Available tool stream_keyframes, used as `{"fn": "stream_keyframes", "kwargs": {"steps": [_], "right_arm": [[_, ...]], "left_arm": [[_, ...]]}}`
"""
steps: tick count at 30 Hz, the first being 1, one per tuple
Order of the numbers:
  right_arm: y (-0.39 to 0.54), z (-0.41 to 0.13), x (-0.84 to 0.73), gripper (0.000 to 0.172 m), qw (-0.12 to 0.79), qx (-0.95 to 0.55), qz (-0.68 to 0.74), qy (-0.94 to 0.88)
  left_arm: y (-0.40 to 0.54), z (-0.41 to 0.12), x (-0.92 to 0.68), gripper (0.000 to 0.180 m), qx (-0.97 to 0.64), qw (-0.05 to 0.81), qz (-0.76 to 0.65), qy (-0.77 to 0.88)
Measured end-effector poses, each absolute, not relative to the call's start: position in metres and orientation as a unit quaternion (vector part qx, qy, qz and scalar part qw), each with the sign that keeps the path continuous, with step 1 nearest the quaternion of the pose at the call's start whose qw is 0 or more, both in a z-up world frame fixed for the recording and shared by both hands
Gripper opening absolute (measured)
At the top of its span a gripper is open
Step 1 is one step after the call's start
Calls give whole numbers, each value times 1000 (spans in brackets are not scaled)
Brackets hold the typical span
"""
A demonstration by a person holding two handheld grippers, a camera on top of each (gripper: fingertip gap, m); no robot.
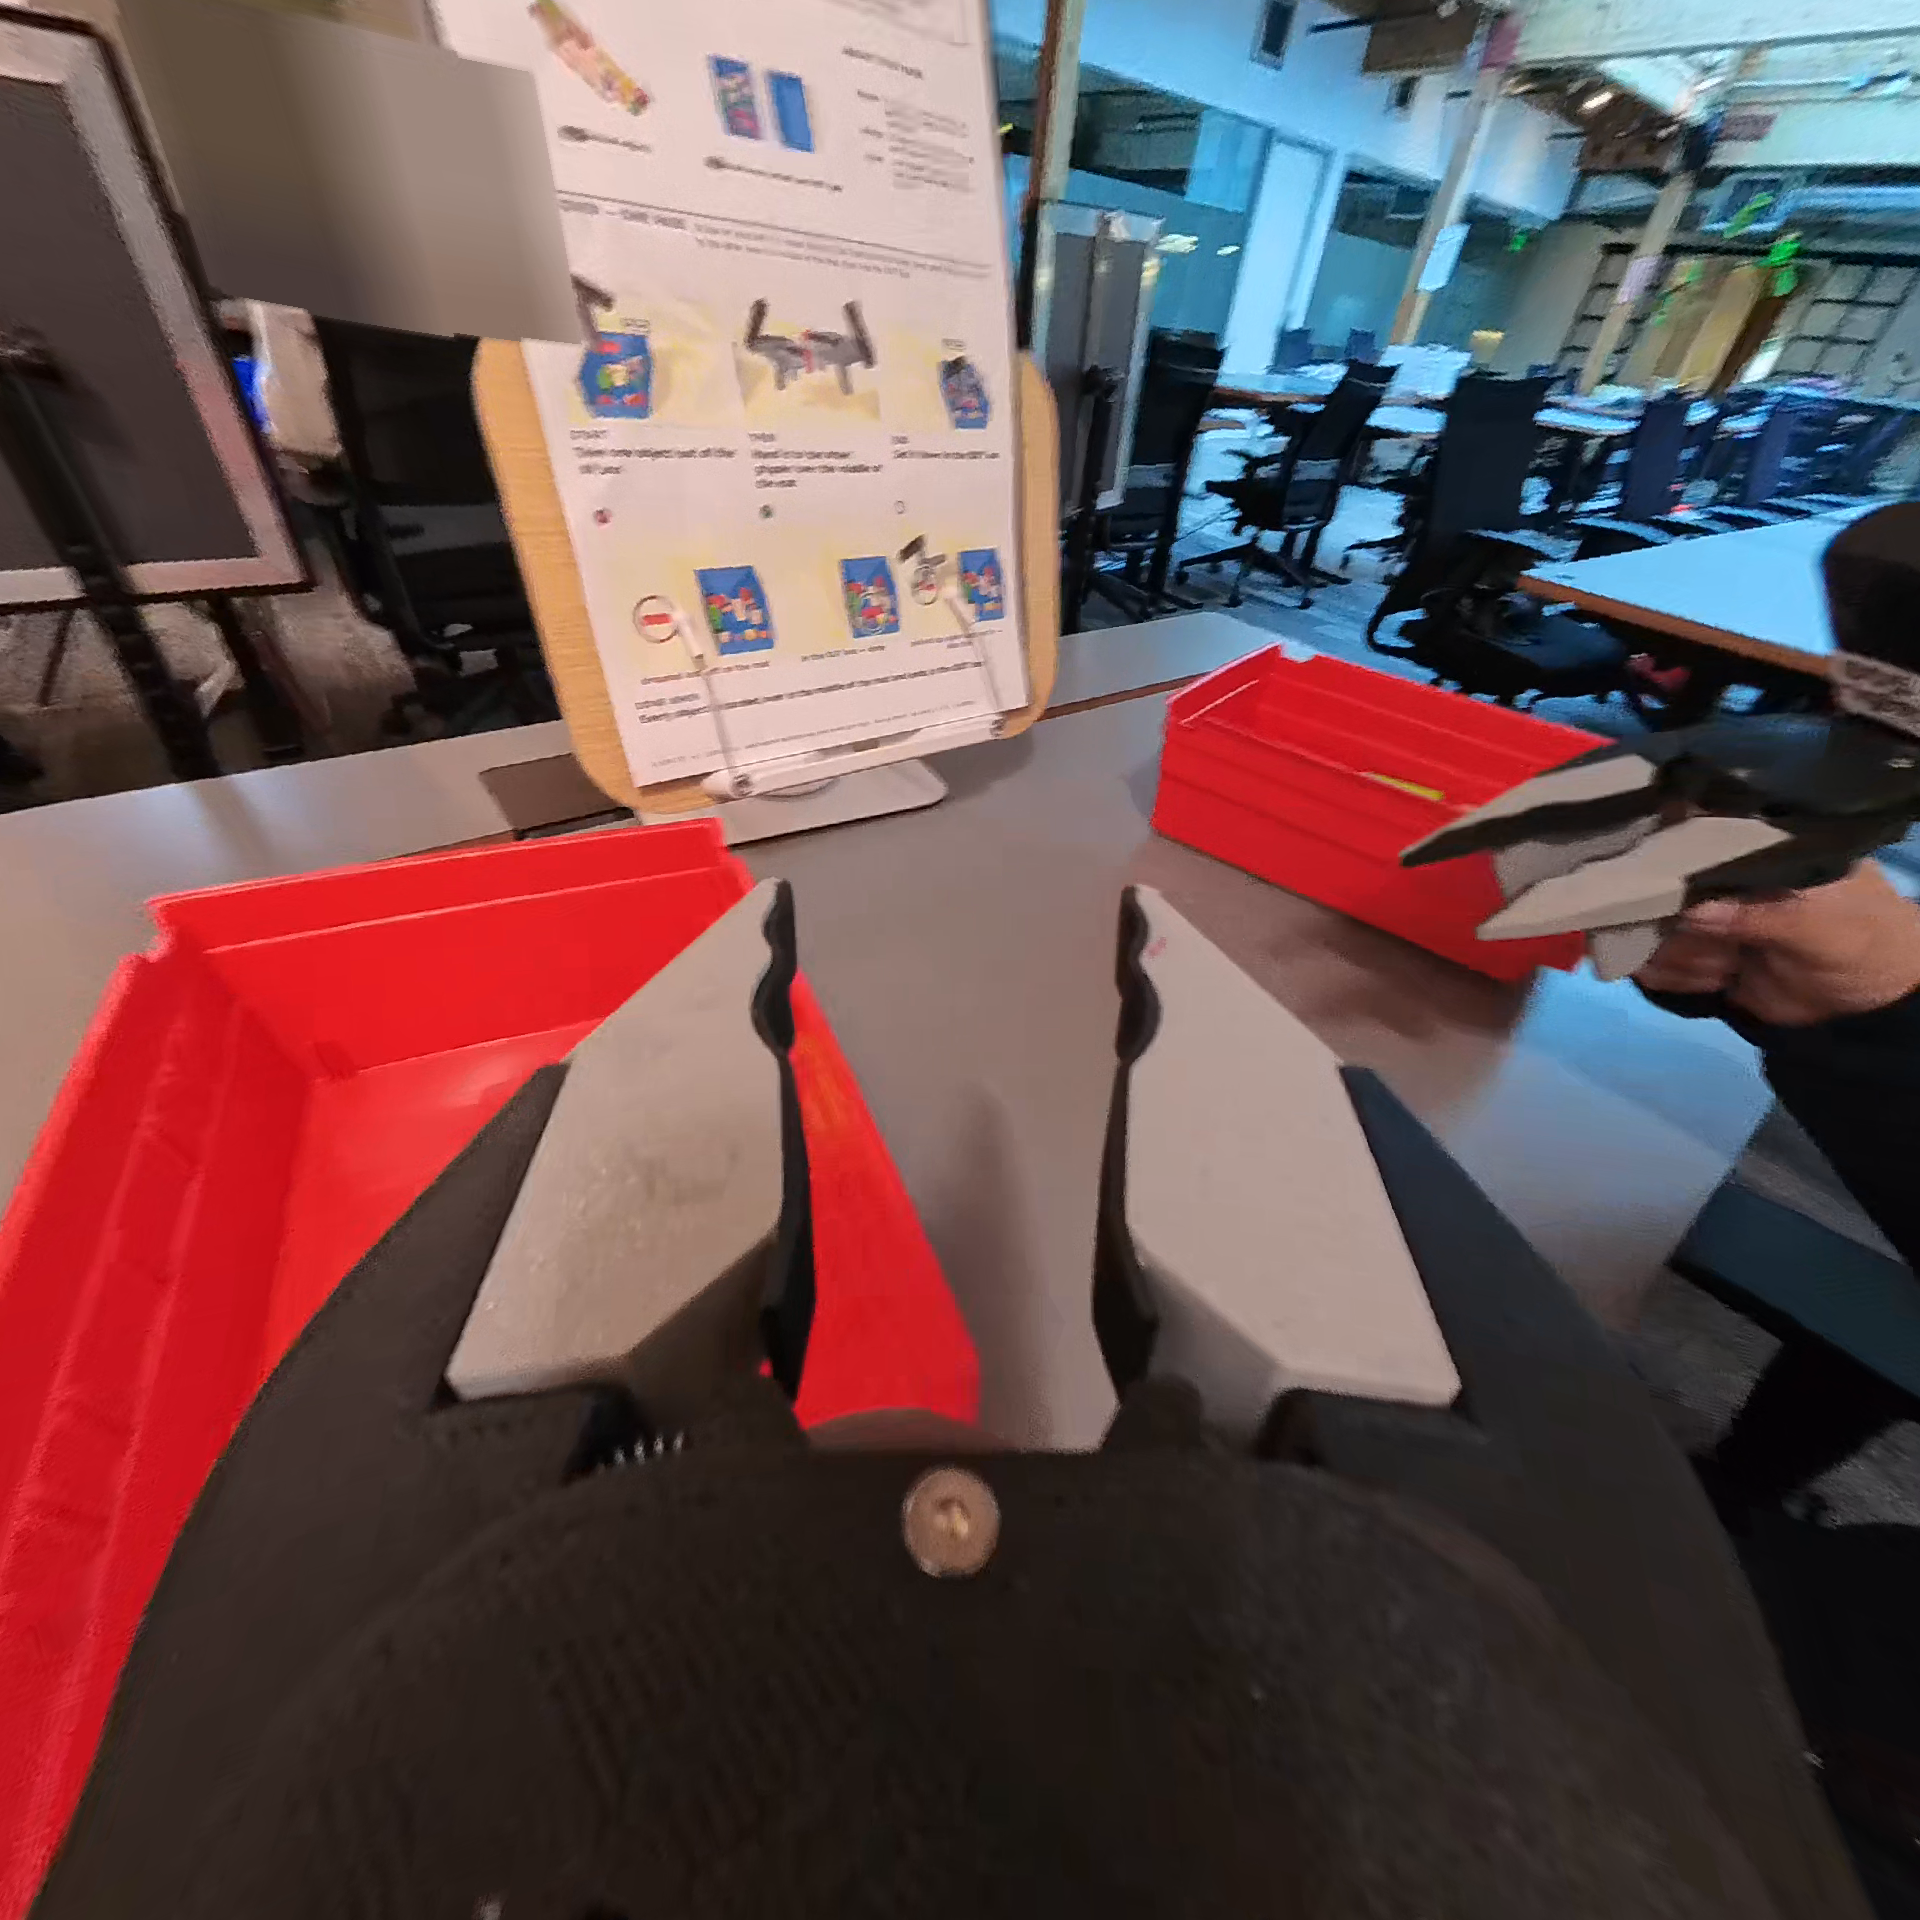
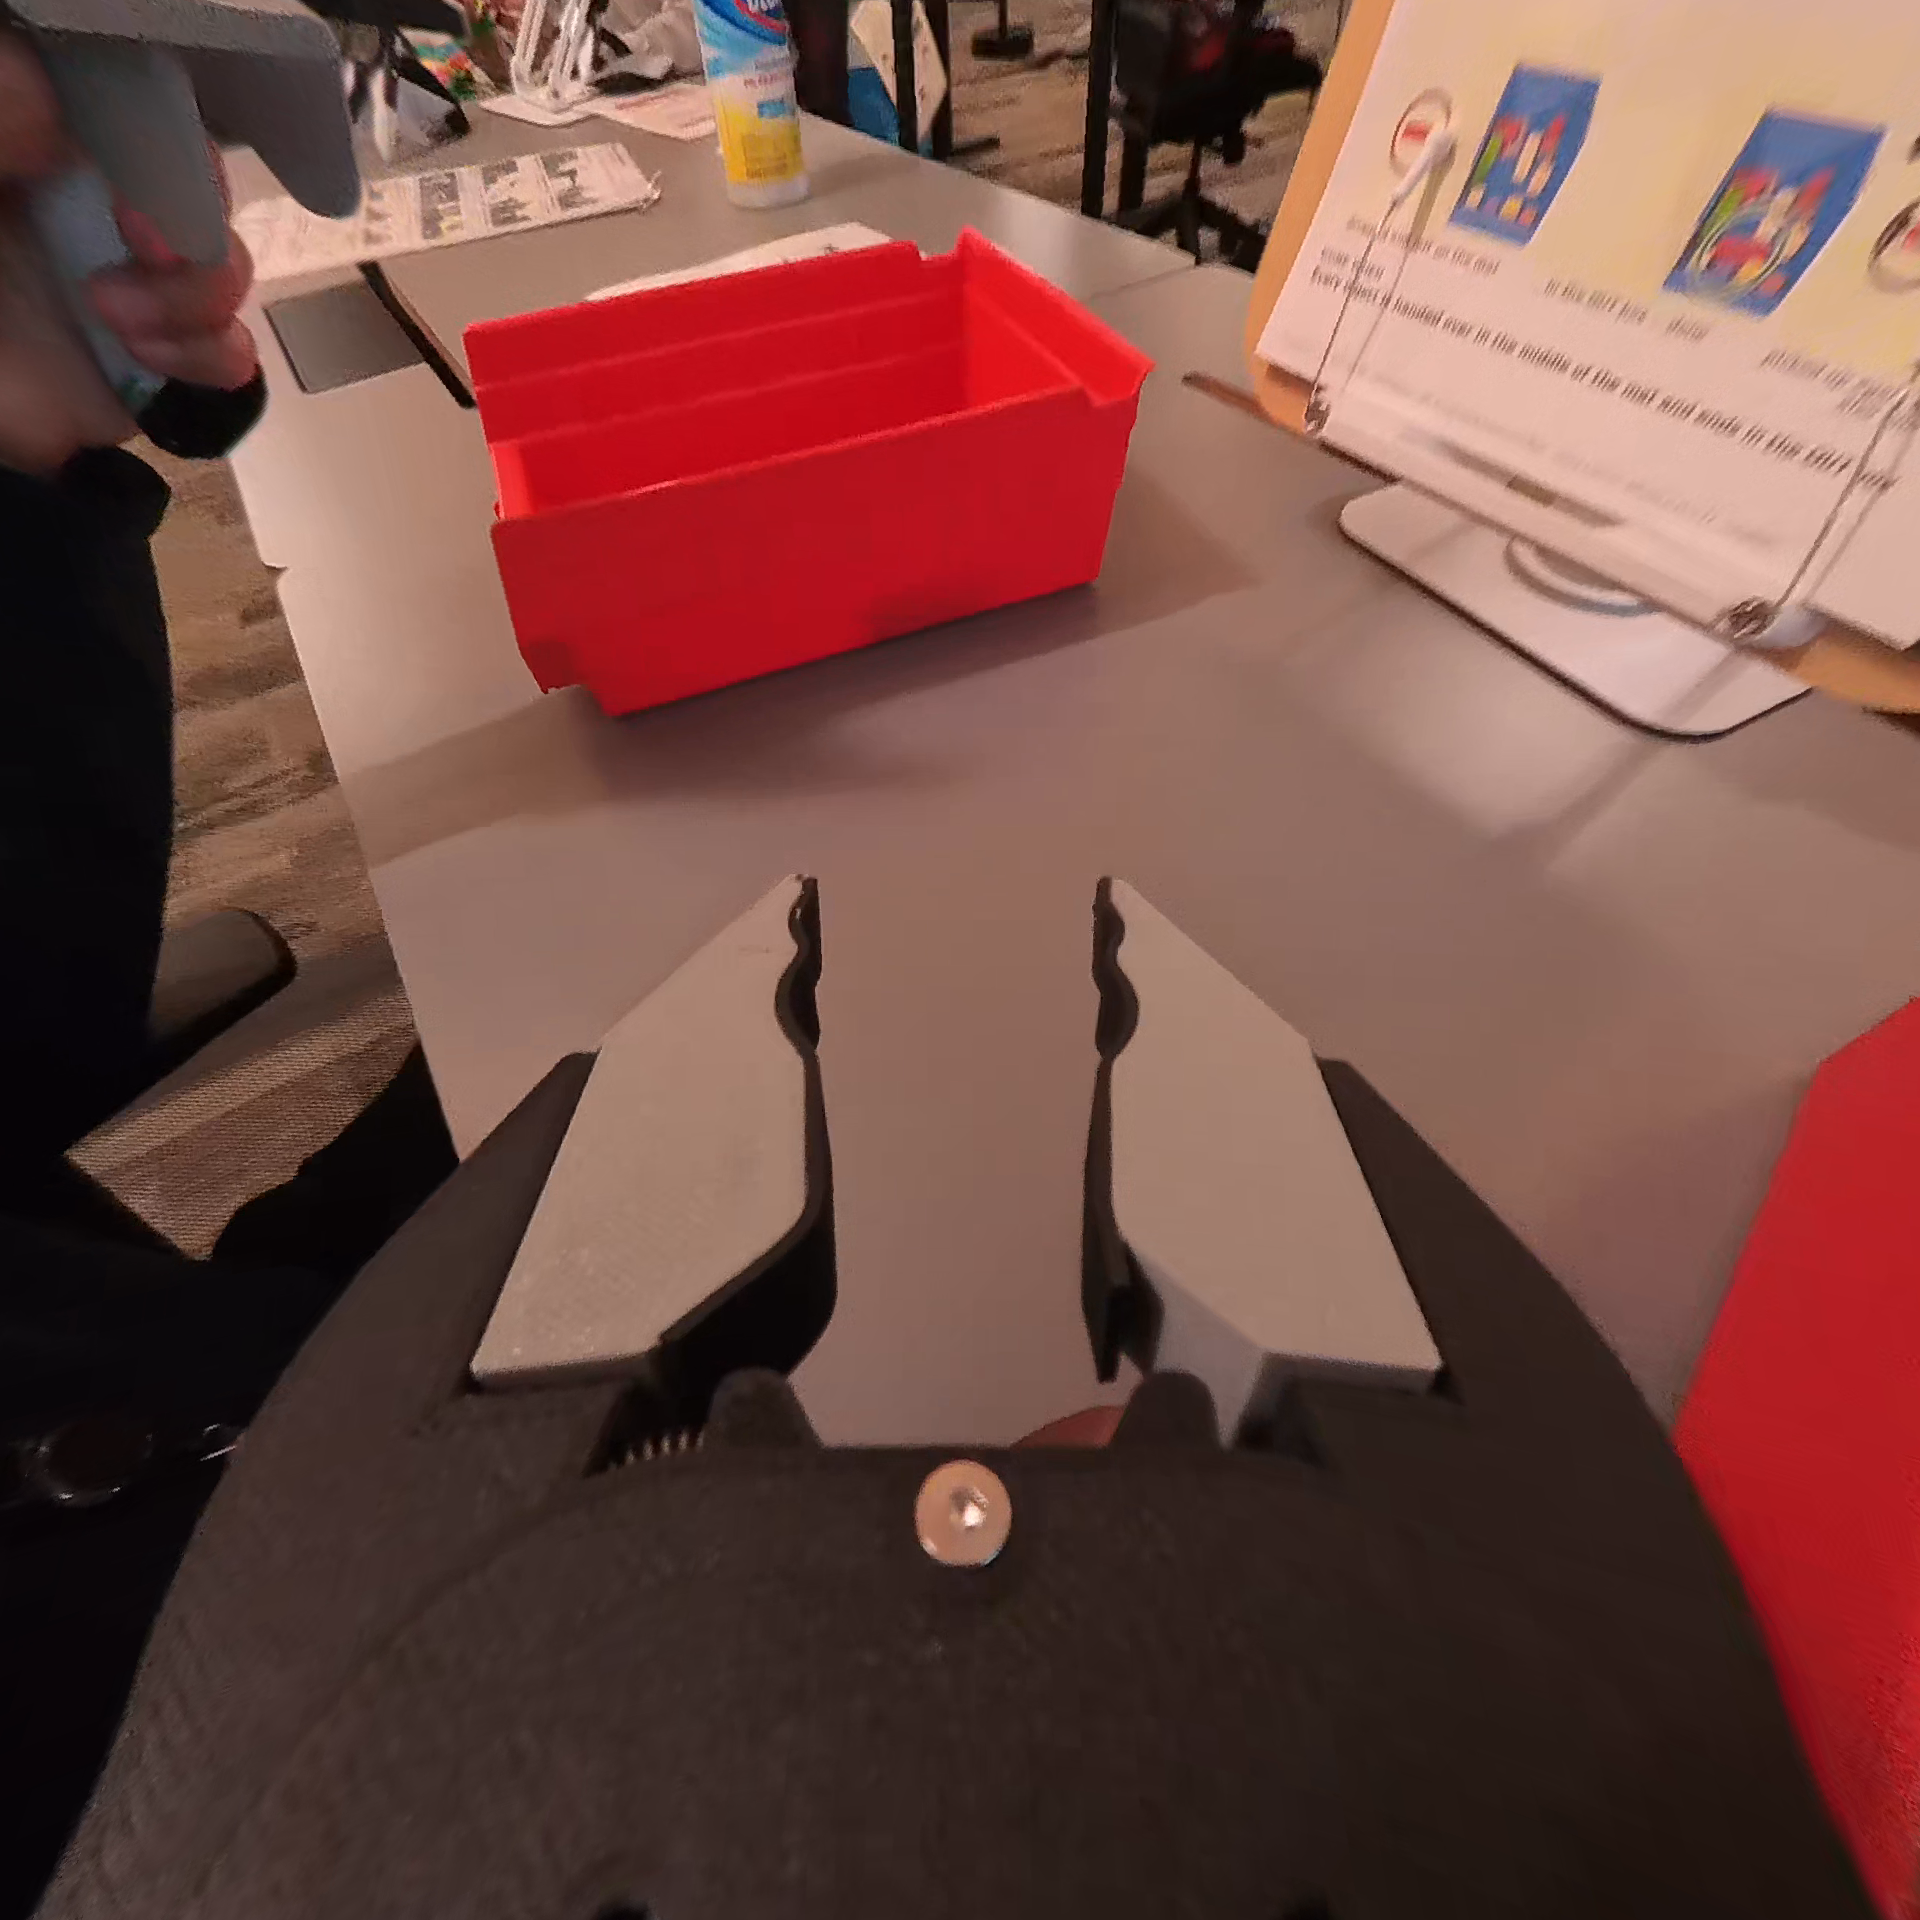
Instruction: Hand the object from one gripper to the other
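Here, both tools are standing open over the grey table, gripping nothing.

The left tool (image 1: 951,935) is hanging with jaws spread above the near edge of one red bin (image 1: 260,1039), bare table (image 1: 956,1039) showing between its pads. The right tool (image 2: 956,925) is likewise gaping over bare table, well apart from the other red bin (image 2: 810,540), where a thin yellow-green object (image 1: 1403,787) is lying. Behind, an instruction sheet (image 1: 790,416) is leaning on a stand.

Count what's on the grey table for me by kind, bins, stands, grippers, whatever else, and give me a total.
Red bins: 2
Document stand with instruction sheet: 1
Grippers, both open and empty: 2
Yellow-green item in the far bin: 1
Total: 6
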State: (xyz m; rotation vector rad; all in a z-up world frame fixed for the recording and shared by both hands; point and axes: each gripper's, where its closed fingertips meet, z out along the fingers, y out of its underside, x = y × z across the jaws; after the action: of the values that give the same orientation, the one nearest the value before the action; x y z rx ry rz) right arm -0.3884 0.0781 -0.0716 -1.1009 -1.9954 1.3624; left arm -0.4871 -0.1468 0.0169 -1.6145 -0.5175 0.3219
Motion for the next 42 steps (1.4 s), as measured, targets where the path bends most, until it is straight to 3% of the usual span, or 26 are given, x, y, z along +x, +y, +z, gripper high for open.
{"fn": "stream_keyframes", "kwargs": {"steps": [4, 10, 14, 20, 22, 26, 29, 38, 42], "right_arm": [[65, -88, -395, 48, 185, -420, 511, -727], [52, -92, -410, 46, 184, -421, 507, -729], [47, -92, -410, 45, 191, -408, 506, -736], [63, -90, -399, 45, 202, -408, 508, -731], [72, -89, -394, 45, 208, -411, 512, -725], [87, -87, -384, 44, 203, -419, 527, -711], [94, -85, -378, 44, 201, -421, 533, -706], [112, -85, -364, 43, 218, -427, 520, -707], [110, -84, -363, 42, 213, -425, 526, -705]], "left_arm": [[-168, -12, -523, 60, -731, 588, 192, -288], [-172, -89, -565, 59, -803, 459, 189, -331], [-134, -123, -582, 57, -840, 425, 119, -316], [-118, -178, -612, 60, -892, 284, 83, -342], [-113, -183, -613, 53, -895, 276, 58, -345], [-111, -189, -621, 57, -900, 254, 56, -348], [-112, -202, -624, 32, -900, 245, 31, -358], [-123, -199, -633, 35, -886, 293, 9, -358], [-128, -198, -629, 31, -904, 270, 21, -330]]}}
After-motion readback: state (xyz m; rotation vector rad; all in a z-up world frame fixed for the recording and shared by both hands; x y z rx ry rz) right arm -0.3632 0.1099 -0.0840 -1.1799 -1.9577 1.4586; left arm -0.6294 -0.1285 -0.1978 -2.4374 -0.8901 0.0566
